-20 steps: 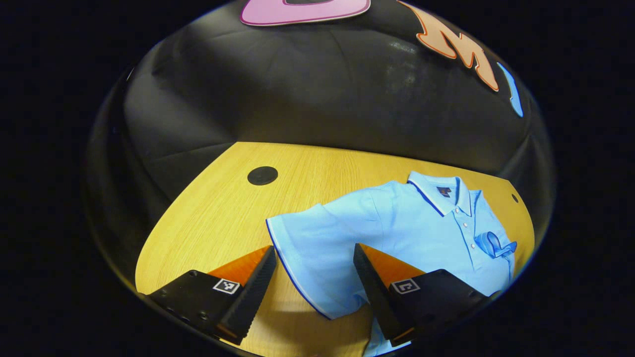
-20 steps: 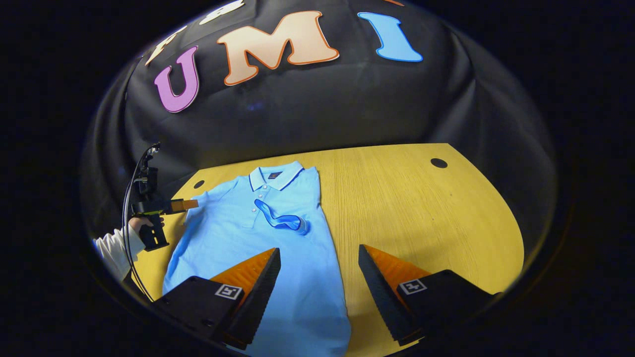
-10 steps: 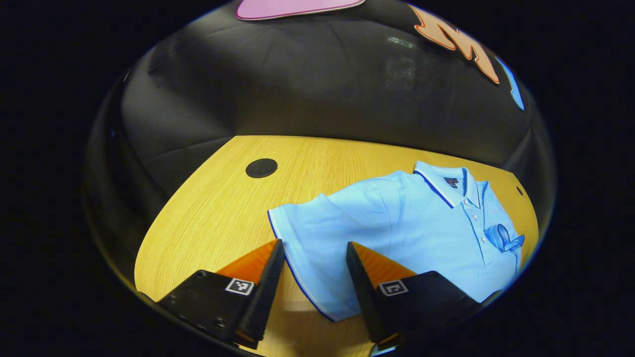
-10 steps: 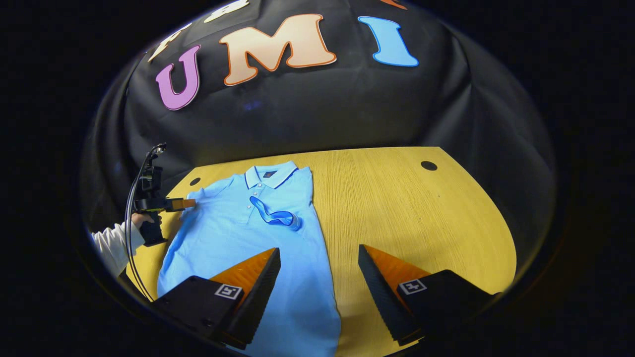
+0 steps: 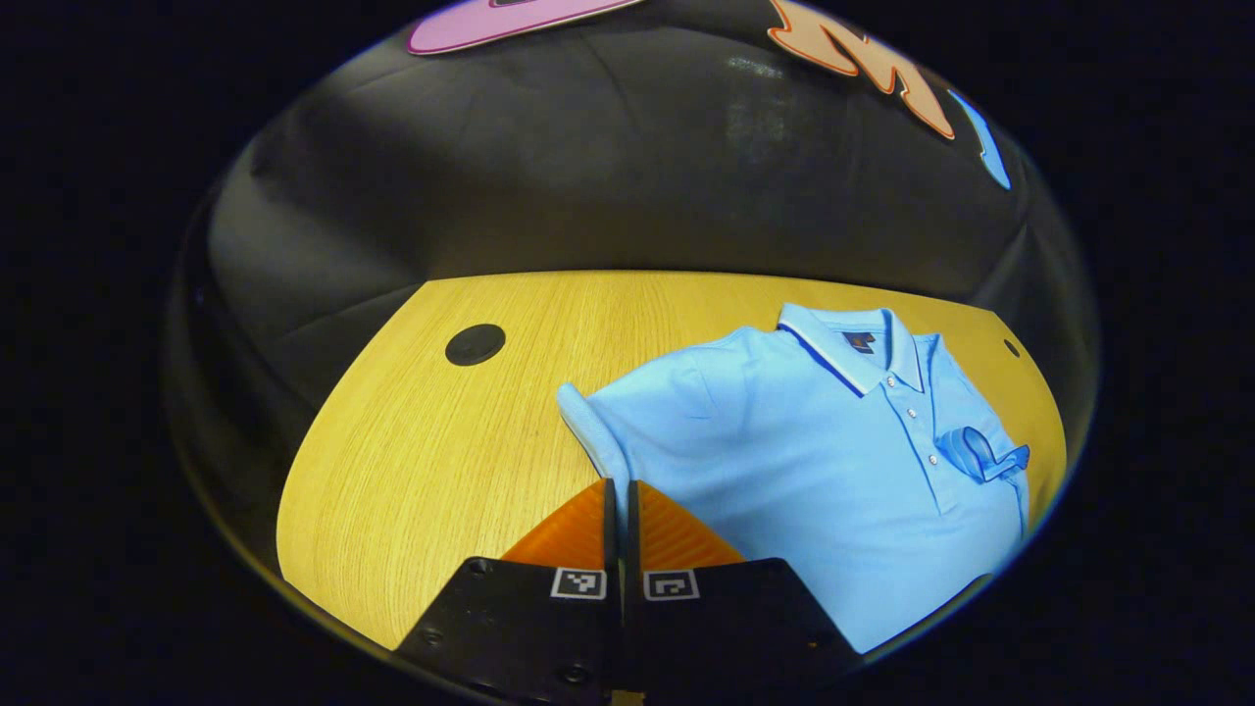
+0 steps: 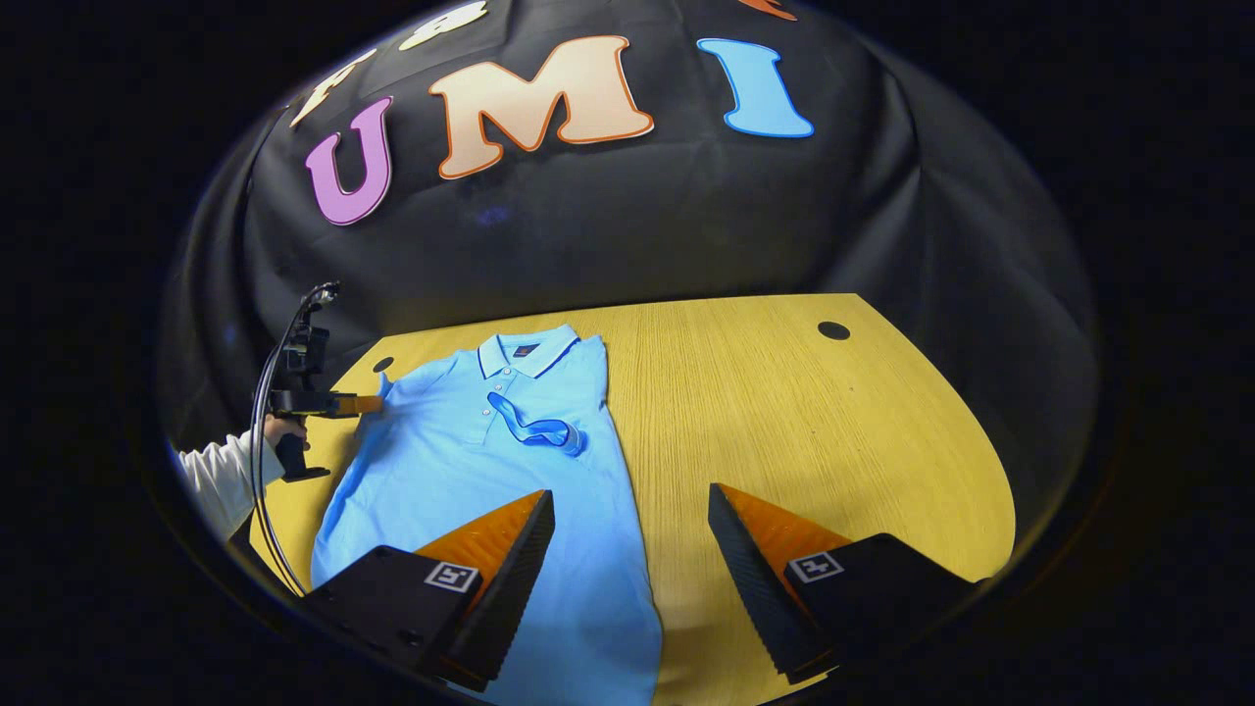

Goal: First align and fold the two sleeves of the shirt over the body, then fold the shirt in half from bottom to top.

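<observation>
At the shirt's [image 5: 814, 461] left sleeve [image 5: 598, 431] my left gripper [image 5: 620, 500] pinches the hem; thin hold may slip. Right gripper [image 6: 627, 549] released.

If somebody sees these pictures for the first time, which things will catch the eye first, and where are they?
First comes the light blue polo shirt, lying flat with its collar toward the back wall on the yellow wooden table; one sleeve is already folded over its chest. Next, the left gripper is shut on the edge of the other sleeve, while the right gripper hovers open over the shirt's near side.
</observation>
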